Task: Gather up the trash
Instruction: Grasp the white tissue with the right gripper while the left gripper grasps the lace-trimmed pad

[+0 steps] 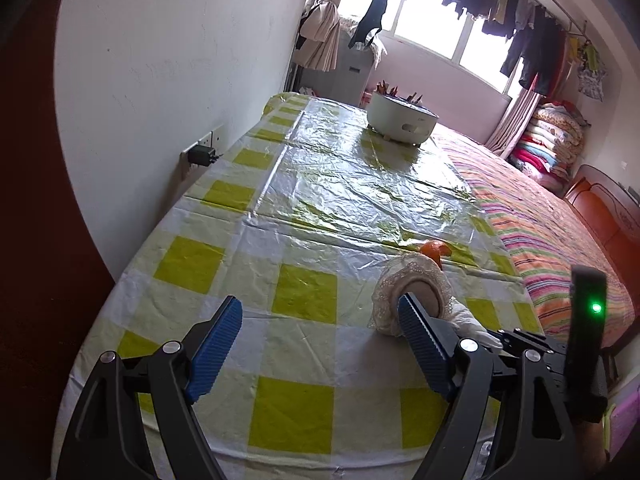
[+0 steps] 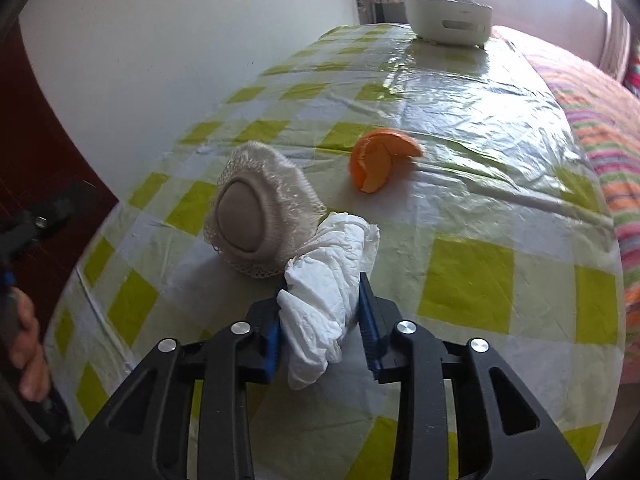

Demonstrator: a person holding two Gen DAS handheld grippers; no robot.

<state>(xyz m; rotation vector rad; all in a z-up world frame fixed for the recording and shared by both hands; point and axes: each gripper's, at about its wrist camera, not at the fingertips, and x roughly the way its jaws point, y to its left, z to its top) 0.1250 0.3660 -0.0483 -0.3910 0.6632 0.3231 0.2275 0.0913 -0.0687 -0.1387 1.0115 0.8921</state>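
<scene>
Right gripper (image 2: 320,316): jaws drawn in tight on the crumpled white tissue (image 2: 326,276) – blue pads pressing it from both sides, wad bulging out above and below the pads
Tissue position: low over the table, its far end touching the lace-edged beige pad (image 2: 256,216); from the left wrist view only a bit of white shows behind the left gripper's right finger
Left gripper (image 1: 320,328): jaws spread wide, nothing between them, just bare checked cloth below
Left gripper vs right: right gripper's black body sits just beside it on the right edge of the left wrist view, green light on
Lace pad: round, beige centre with cream lace rim, tilted up on its edge, lying on the table just left of the tissue
Orange peel (image 2: 380,160): curled piece, lying alone on the cloth – beyond the tissue and pad, apart from both
Table (image 2: 472,280): yellow-green and white check cloth under clear wrinkled plastic, wall along its left side
White pot (image 1: 402,118): far end of table, well apart from the trash; contents too small to tell
Bed (image 1: 560,240): striped cover, right beside the table
Person: a hand (image 2: 26,344) at left edge of right wrist view, gripping the left gripper's handle
</scene>
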